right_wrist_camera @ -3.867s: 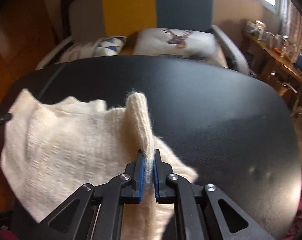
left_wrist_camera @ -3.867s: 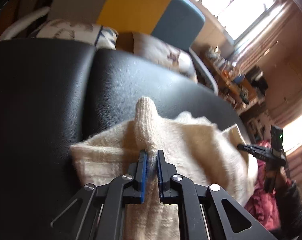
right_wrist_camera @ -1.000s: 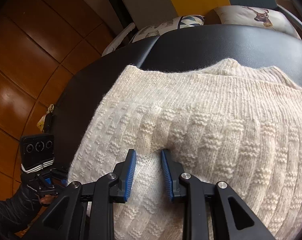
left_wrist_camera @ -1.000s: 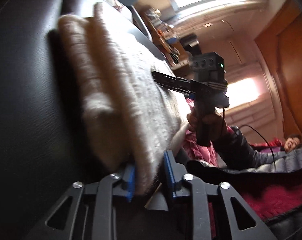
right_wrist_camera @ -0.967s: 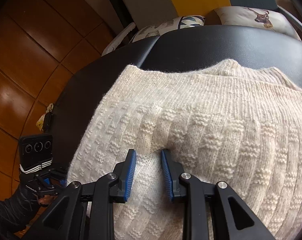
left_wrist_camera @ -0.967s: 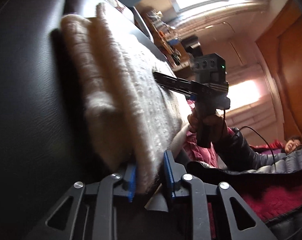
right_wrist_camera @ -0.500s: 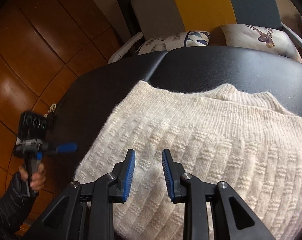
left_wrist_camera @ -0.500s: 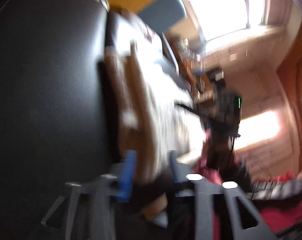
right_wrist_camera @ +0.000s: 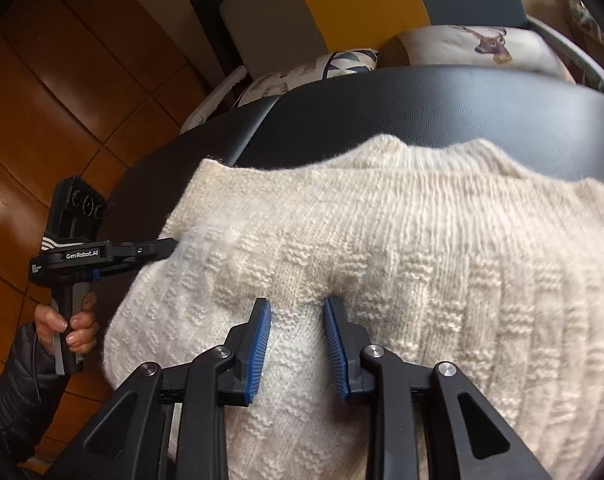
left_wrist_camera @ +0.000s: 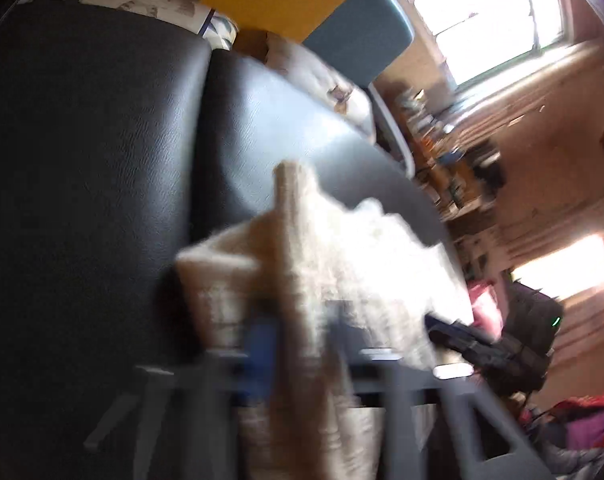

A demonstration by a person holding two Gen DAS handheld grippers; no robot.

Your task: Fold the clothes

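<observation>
Right tool (right_wrist_camera: 297,322) open, jaws straddling cream sweater (right_wrist_camera: 401,248) ridge.

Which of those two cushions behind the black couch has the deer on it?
The right cushion, white with a brown deer head; the left cushion shows triangles.

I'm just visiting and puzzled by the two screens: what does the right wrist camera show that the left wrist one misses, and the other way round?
Only the right wrist view shows the left hand, the wood panelling and the sharp knit pattern. Only the left wrist view, badly blurred, shows bright windows and cluttered shelves. Both show the cream sweater on the black cushion, and each catches the other gripper: left gripper, right gripper.
</observation>
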